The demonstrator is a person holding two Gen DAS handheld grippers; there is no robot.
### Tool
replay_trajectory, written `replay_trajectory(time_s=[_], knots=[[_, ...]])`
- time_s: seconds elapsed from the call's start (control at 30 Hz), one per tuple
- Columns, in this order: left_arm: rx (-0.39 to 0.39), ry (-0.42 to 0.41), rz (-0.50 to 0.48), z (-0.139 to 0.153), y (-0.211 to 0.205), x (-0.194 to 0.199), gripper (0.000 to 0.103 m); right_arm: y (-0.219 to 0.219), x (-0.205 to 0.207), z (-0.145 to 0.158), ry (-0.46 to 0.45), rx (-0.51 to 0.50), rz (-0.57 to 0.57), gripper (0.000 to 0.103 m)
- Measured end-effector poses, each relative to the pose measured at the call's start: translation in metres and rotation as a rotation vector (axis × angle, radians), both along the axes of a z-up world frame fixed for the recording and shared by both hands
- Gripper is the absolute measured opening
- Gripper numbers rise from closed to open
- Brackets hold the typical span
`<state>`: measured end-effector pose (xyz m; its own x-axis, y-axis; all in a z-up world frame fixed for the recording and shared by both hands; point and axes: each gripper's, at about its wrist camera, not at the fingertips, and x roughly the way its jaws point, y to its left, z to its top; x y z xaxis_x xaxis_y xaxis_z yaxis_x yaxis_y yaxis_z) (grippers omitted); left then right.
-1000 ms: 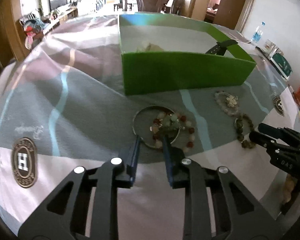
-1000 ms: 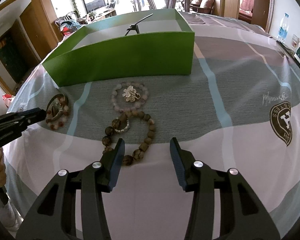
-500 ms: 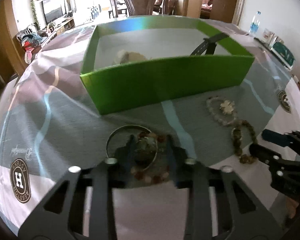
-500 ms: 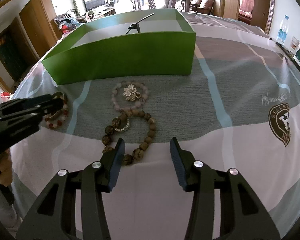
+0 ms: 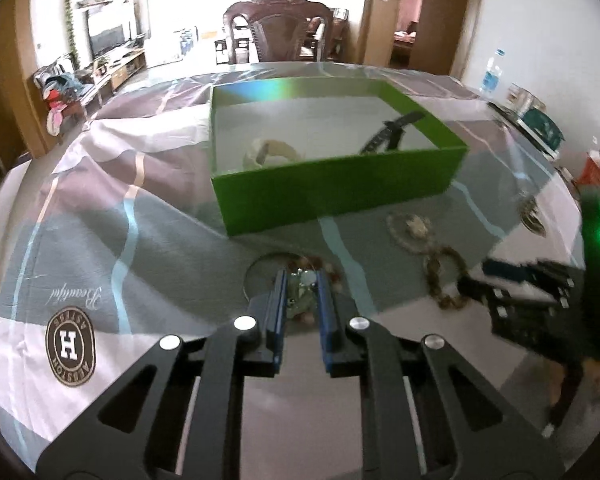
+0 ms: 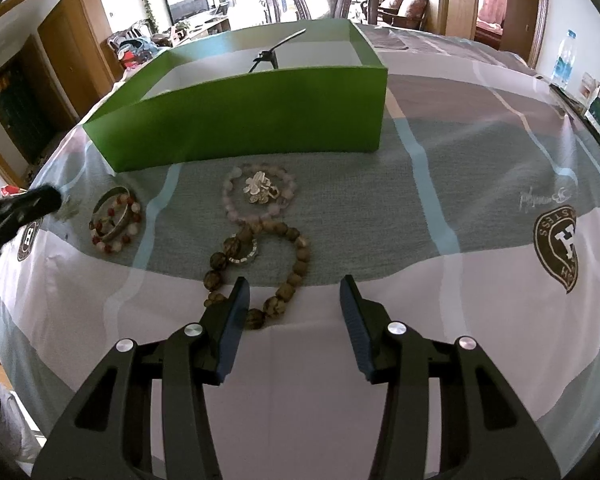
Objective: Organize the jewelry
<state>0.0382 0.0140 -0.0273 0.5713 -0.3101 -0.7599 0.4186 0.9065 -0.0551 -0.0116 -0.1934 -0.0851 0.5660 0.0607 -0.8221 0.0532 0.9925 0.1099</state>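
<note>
- In the left wrist view, the left gripper (image 5: 302, 280) was seen low over the patterned cloth (image 5: 160, 240), its jaws narrow and closing on a small greenish piece (image 5: 302, 294) gripped between the blue pads.
- A thin silver bangle (image 5: 252, 270) and some red and pale beads (image 5: 334, 272) were seen on the cloth just beyond the fingertips.
- A green box (image 5: 340, 192) was set farther back, open at the top; a pale bracelet (image 5: 268, 152) and a black strap (image 5: 392, 130) were seen inside it.
- A round brown emblem (image 5: 70, 350) with a large white "H" was printed on the cloth, and the script word "Beautiful" (image 5: 74, 298) was read upside down beside it; the ring of small letters could not be read with certainty.
- The right gripper (image 5: 500, 276) was shown blurred at the right edge.
- In the right wrist view, the right gripper (image 6: 294, 292) was held with its jaws moderately apart and nothing clamped between them.
- A brown bead bracelet (image 6: 302, 254) was laid just ahead, its near beads beside one finger; a pale pink bead bracelet (image 6: 230, 196) with a silver flower charm (image 6: 260, 190) was laid between it and the box (image 6: 240, 120).
- The bangle with the red and pale beads (image 6: 116, 220) was left on the cloth at the left, near the left gripper's tip (image 6: 40, 202).
- A second "H" emblem (image 6: 556, 248) was seen at the right.
</note>
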Motion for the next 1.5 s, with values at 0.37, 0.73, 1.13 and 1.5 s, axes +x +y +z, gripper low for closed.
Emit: replay_trajectory(time_s=[0.37,0.73,1.13,1.5], knots=[[0.011,0.13,-0.04,-0.044,-0.005,-0.015,0.015,0.009,0.013,-0.002,0.005,-0.039,0.015,0.046],[0.033,0.14,-0.027,-0.055,-0.005,-0.015,0.052,0.021,0.008,-0.003,-0.005,-0.094,0.063,0.016],[0.024,0.138,0.012,-0.055,-0.007,-0.01,0.029,0.02,0.006,-0.003,-0.011,-0.078,0.053,0.015],[0.011,0.093,0.046,-0.039,0.0,-0.009,0.028,0.012,-0.003,0.025,-0.079,-0.018,0.058,0.008]])
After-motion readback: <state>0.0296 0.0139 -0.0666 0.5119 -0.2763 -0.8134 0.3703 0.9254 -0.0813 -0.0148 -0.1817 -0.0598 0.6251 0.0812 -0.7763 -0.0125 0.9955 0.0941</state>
